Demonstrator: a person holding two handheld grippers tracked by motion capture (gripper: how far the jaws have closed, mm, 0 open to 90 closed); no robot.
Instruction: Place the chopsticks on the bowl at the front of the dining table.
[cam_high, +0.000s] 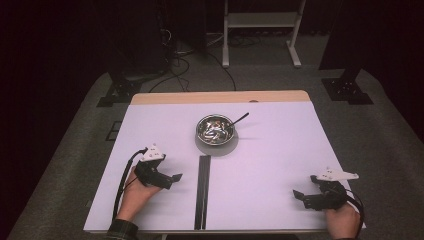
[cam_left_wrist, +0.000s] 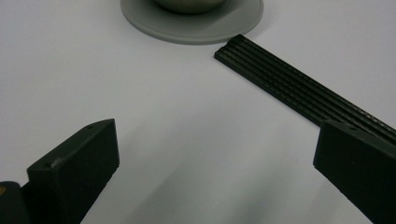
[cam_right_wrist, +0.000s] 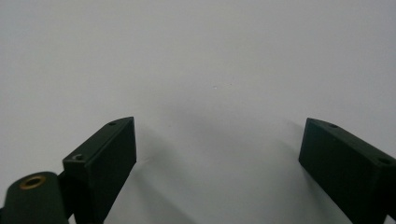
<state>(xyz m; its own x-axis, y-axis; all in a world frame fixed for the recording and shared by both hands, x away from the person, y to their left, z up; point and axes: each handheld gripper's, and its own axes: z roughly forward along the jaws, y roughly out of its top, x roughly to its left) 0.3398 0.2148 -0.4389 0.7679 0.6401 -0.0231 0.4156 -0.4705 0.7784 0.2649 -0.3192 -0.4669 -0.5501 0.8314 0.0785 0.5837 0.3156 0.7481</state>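
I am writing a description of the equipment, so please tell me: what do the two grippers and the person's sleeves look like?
Both the left gripper and the right gripper are black, each with two blocky, flat-faced jaws with small screw holes. Each carries a pale grey three-cornered plate on top and trails a black cable. The left sleeve is dark plaid.

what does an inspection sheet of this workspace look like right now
surface: white table, wooden strip along the far edge
job's things: metal bowl on a grey round mat, a dark utensil leaning out of the bowl; black ribbed strip lying below the mat
clutter: nothing seen
grippers: left gripper and right gripper low over the table, jaws apart, holding nothing
cables: black cable trailing from the left gripper; loose cables on the floor behind
surroundings: grey carpet, white stand, dark backdrop
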